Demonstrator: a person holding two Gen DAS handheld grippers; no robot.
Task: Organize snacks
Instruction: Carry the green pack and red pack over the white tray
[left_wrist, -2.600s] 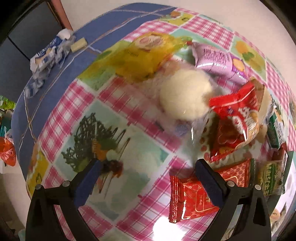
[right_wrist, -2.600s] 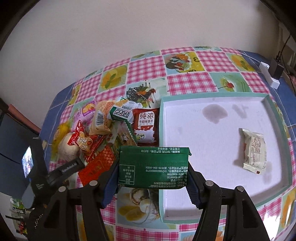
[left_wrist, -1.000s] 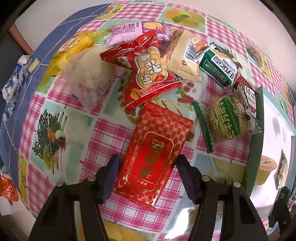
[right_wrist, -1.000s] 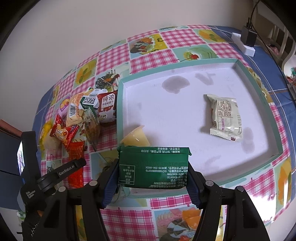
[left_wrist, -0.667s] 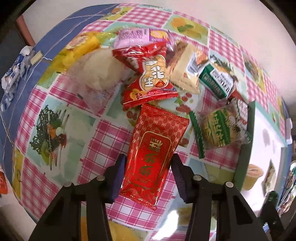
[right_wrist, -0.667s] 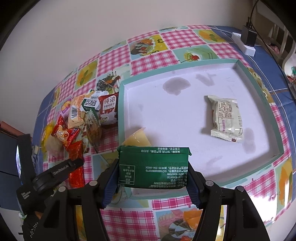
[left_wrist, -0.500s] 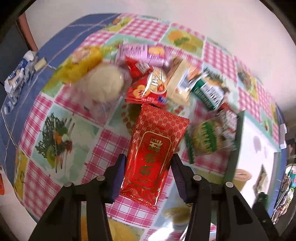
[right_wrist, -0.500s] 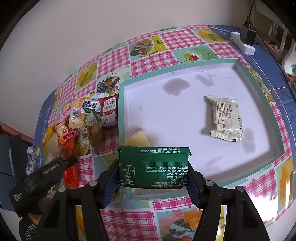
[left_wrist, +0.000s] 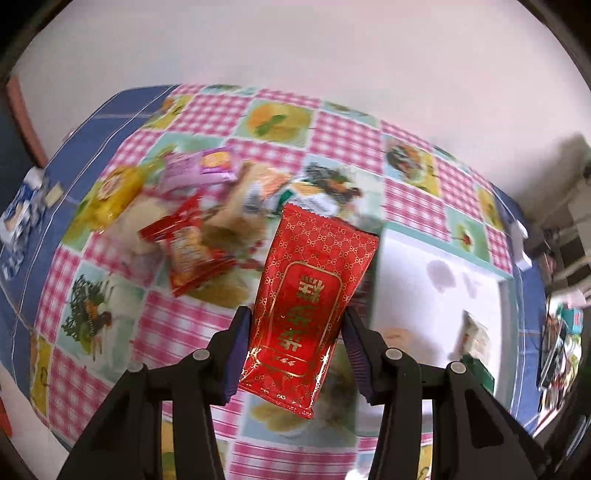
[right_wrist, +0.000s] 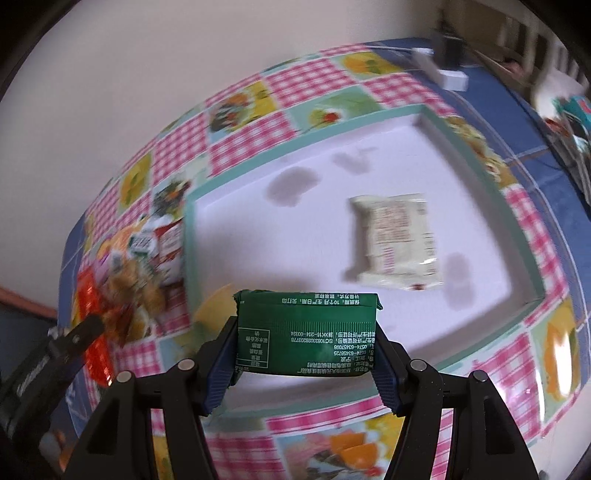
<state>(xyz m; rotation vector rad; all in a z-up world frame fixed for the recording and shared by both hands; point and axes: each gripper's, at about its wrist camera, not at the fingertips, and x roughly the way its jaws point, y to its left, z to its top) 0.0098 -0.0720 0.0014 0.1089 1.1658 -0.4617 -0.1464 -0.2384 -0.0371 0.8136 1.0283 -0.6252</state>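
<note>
Left wrist view: left gripper (left_wrist: 295, 354) clamps a glossy red foil snack packet (left_wrist: 309, 299), long axis pointing away.
White teal-rimmed tray (left_wrist: 504, 277) lies to its right; right gripper (right_wrist: 306, 354), holding a green foil packet (right_wrist: 306, 334), hangs over the tray's near edge.

the green packet (right_wrist: 306, 334) in my right tongs shows upside-down white print; i read "SC10833028203778" and "0574-63457098". the red packet (left_wrist: 308, 295) in my left tongs carries gold characters i cannot make out.
</note>
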